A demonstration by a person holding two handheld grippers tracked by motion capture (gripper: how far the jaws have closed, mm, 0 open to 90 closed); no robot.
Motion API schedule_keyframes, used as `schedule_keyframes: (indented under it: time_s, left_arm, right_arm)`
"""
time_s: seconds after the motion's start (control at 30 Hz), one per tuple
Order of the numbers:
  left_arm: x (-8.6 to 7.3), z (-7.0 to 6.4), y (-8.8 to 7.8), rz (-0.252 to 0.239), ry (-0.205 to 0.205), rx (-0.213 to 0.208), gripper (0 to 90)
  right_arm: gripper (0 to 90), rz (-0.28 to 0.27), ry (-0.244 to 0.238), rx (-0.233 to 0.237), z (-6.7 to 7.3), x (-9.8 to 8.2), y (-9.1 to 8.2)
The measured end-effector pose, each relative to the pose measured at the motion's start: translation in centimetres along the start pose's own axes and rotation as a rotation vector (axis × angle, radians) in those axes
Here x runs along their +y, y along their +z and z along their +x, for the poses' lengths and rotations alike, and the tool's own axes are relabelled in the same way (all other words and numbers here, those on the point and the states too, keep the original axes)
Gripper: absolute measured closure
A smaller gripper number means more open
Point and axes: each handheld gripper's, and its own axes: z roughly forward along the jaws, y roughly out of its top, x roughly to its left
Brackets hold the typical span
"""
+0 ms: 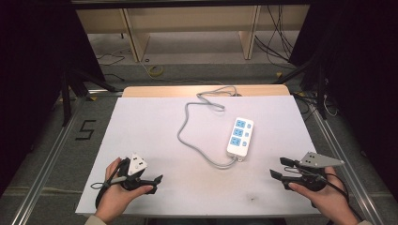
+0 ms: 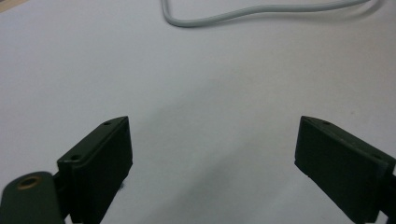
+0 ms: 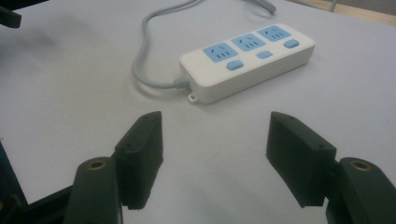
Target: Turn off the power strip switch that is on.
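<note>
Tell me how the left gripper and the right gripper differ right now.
The left gripper sits near the table's left front edge, far from the white power strip with blue sockets; the right gripper sits at the right front, nearer to it. The left gripper faces bare white tabletop and a loop of grey cable; the right gripper faces the strip itself. Both stand open, holding nothing, each in a hand.

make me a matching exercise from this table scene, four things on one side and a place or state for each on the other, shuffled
Things:
1. power strip
2. grey cord
3. left claw
4. right claw

Places or states:
A. open, near table edge at the left
B. loops away toward the far table edge
C. open, pointing at the blue sockets
D. lies flat, right of table centre

Pairs: 1-D, 2-B, 3-A, 4-C
</note>
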Motion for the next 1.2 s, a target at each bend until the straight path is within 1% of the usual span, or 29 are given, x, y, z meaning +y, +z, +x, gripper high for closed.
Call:
schedule_keyframes:
  time_s: [0.07, 0.2, 0.23, 0.33, 0.37, 0.4, 0.47, 0.5, 0.6, 0.77, 1.03, 1.2]
  left_arm:
    - [0.0, 0.2, 0.1, 0.002, 0.005, 0.01, 10.9]
    - [-0.1, 0.5, 0.1, 0.005, -0.001, 0.02, 10.9]
    - [-0.2, 0.6, 0.1, 0.002, -0.009, 0.021, 10.9]
    - [-0.4, 0.8, 0.2, 0.002, -0.011, 0.026, 11.1]
    - [-0.4, 0.9, 0.2, 0.004, -0.014, 0.028, 11.2]
    - [-0.5, 1.0, 0.1, 0.011, -0.017, 0.042, 11.4]
    - [-0.4, 1.0, -0.1, 0.005, -0.014, 0.057, 12.4]
    - [-0.3, 0.9, -0.1, -0.005, -0.018, 0.058, 12.5]
    - [-0.3, 0.9, 0.0, -0.007, -0.026, 0.054, 12.7]
    - [-0.2, 0.8, 0.0, -0.006, -0.018, 0.055, 12.6]
    - [0.0, 0.3, 0.4, 0.01, -0.01, 0.041, 12.8]
    - [0.1, 0.1, 0.4, 0.008, -0.008, 0.037, 13.1]
  right_arm:
    - [40.0, -0.002, -0.003, -0.006, -0.1, 0.0, -0.1]
    - [45.4, -0.005, -0.013, -0.013, -0.2, 0.2, -0.1]
    - [47.4, -0.007, -0.015, -0.015, -0.3, 0.2, -0.1]
    - [55.5, -0.011, -0.023, -0.021, -0.3, 0.4, 0.0]
    - [59.2, -0.009, -0.031, -0.032, -0.4, 0.5, 0.0]
    - [62.4, -0.01, -0.033, -0.039, -0.4, 0.6, 0.0]
    - [68.3, -0.007, -0.042, -0.049, -0.5, 0.7, 0.0]
    - [71.6, -0.005, -0.046, -0.054, -0.5, 0.8, 0.1]
    - [80.0, -0.006, -0.056, -0.07, -0.6, 1.2, 0.3]
    - [89.3, 0.008, -0.073, -0.093, -0.9, 1.8, 1.0]
    - [90.0, 0.025, -0.074, -0.105, -1.3, 2.7, 2.1]
    - [90.0, 0.039, -0.076, -0.104, -1.5, 3.3, 3.2]
